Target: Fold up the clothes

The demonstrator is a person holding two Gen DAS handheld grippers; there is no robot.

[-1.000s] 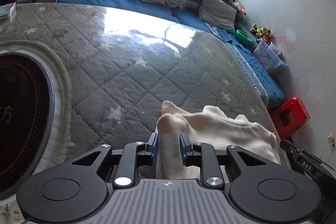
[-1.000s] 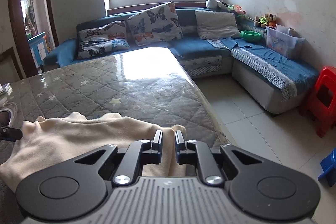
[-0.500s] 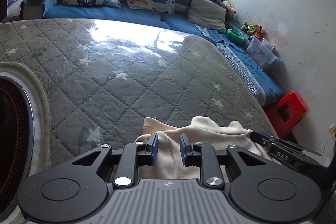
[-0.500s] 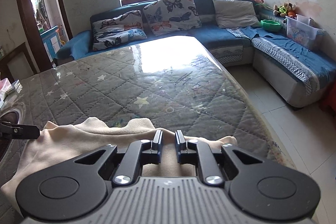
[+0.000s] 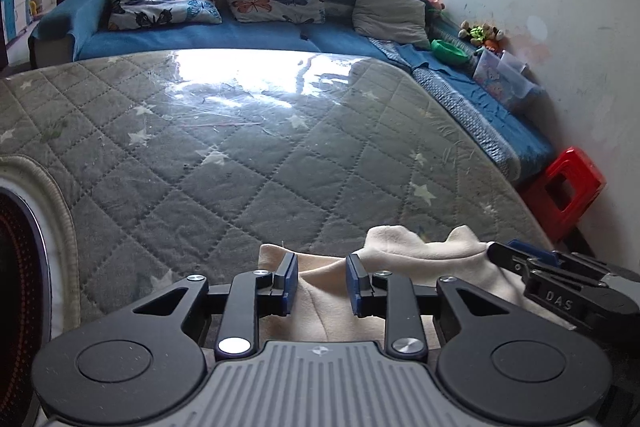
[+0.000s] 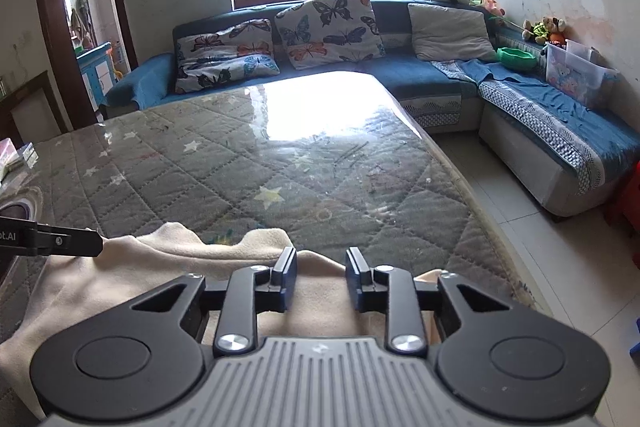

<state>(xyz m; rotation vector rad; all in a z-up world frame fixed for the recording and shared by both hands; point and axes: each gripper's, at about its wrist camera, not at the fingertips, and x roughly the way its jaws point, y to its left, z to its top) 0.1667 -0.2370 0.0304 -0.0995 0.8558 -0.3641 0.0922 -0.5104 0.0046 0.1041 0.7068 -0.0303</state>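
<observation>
A cream fleece garment point(image 5: 404, 267) lies bunched at the near edge of the grey quilted table point(image 5: 260, 155). It also shows in the right wrist view point(image 6: 160, 275). My left gripper point(image 5: 322, 283) is open, its fingers straddling the cloth's left end without pinching it. My right gripper point(image 6: 322, 281) is open over the garment's right end. The right gripper's fingers point(image 5: 520, 259) show at the right of the left wrist view. The left gripper's finger point(image 6: 68, 241) shows at the left of the right wrist view.
A blue corner sofa point(image 6: 420, 75) with butterfly cushions point(image 6: 328, 23) runs behind and right of the table. A red stool point(image 5: 564, 187) stands by the wall. A round dark hob point(image 5: 20, 267) is set into the table at left. Tiled floor point(image 6: 540, 247) lies right.
Both grippers have opened and let go of the garment. The cloth has dropped lower onto the table edge and both views have tilted up.
</observation>
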